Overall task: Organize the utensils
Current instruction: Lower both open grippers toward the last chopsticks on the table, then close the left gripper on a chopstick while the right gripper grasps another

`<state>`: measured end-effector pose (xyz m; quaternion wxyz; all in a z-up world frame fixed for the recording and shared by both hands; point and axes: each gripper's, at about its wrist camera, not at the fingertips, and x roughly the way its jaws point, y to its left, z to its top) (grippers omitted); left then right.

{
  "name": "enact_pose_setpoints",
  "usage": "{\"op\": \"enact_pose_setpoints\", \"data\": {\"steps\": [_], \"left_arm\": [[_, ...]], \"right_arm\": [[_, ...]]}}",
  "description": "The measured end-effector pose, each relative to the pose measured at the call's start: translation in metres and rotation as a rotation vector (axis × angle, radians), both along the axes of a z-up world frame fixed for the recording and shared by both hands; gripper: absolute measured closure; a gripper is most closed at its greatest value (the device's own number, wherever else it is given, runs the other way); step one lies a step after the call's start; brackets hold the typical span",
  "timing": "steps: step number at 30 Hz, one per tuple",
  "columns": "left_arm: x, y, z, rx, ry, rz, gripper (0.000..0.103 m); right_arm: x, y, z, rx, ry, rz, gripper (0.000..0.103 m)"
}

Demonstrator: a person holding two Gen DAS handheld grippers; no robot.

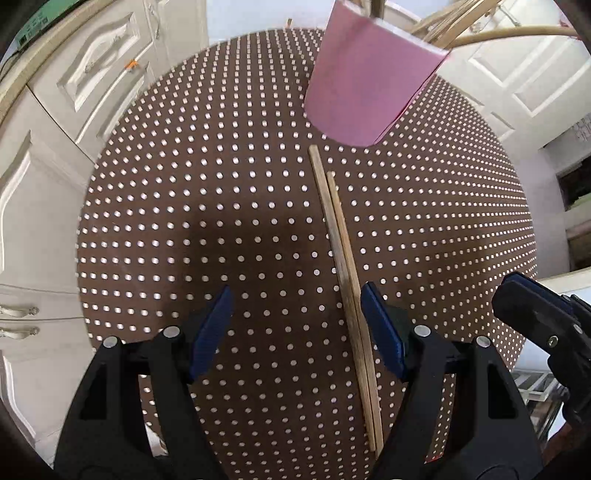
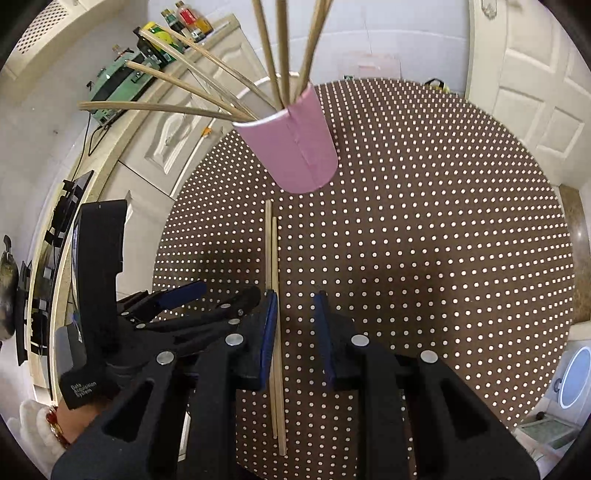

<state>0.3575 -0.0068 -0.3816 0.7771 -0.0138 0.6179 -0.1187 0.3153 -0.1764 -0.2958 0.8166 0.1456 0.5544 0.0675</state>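
Two wooden chopsticks (image 1: 338, 236) (image 2: 271, 251) lie side by side on the round brown dotted table (image 1: 184, 221) (image 2: 424, 240). Beyond their far ends stands a pink cup (image 1: 369, 85) (image 2: 299, 147) holding several more chopsticks. My left gripper (image 1: 297, 325) hangs wide open over the table, and the pair runs just inside its right finger. My right gripper (image 2: 297, 332) is narrowly open, with the pair passing beside its left pad and not pinched. Each gripper shows at the edge of the other's view, side by side over the near ends of the pair.
White cabinet doors (image 1: 55, 184) stand past the table's left edge and a white panelled door (image 2: 528, 110) at the right. A counter at the back left carries bottles (image 2: 188, 16) and a green device (image 2: 118, 85). A gloved hand (image 2: 33, 424) shows at the lower left.
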Motion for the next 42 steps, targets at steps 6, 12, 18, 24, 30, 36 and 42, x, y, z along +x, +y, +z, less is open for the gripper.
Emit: {"op": "enact_pose_setpoints", "data": {"steps": [6, 12, 18, 24, 30, 36, 42], "left_arm": [[0.002, -0.008, -0.012, 0.046, 0.014, -0.001, 0.032], [0.008, -0.017, -0.013, 0.084, 0.0, -0.015, 0.031], [0.02, -0.024, -0.012, 0.091, 0.03, -0.022, 0.031], [0.03, -0.04, -0.015, 0.151, 0.022, -0.057, 0.031], [0.026, -0.053, -0.011, 0.171, 0.017, -0.078, 0.047], [0.028, -0.039, -0.011, 0.13, 0.023, -0.094, 0.058], [0.035, -0.03, -0.011, 0.071, 0.037, -0.055, 0.058]], "right_arm": [[0.011, -0.002, -0.012, 0.009, 0.034, 0.016, 0.083], [0.018, -0.002, -0.016, 0.009, 0.047, 0.029, 0.083], [0.022, -0.004, -0.018, 0.016, 0.052, 0.041, 0.083], [0.025, -0.003, -0.019, 0.018, 0.055, 0.038, 0.083], [0.032, 0.0, -0.019, 0.014, 0.053, 0.055, 0.083], [0.046, 0.01, -0.027, 0.017, 0.065, 0.086, 0.083], [0.067, 0.026, -0.047, 0.002, 0.118, 0.135, 0.083]]}}
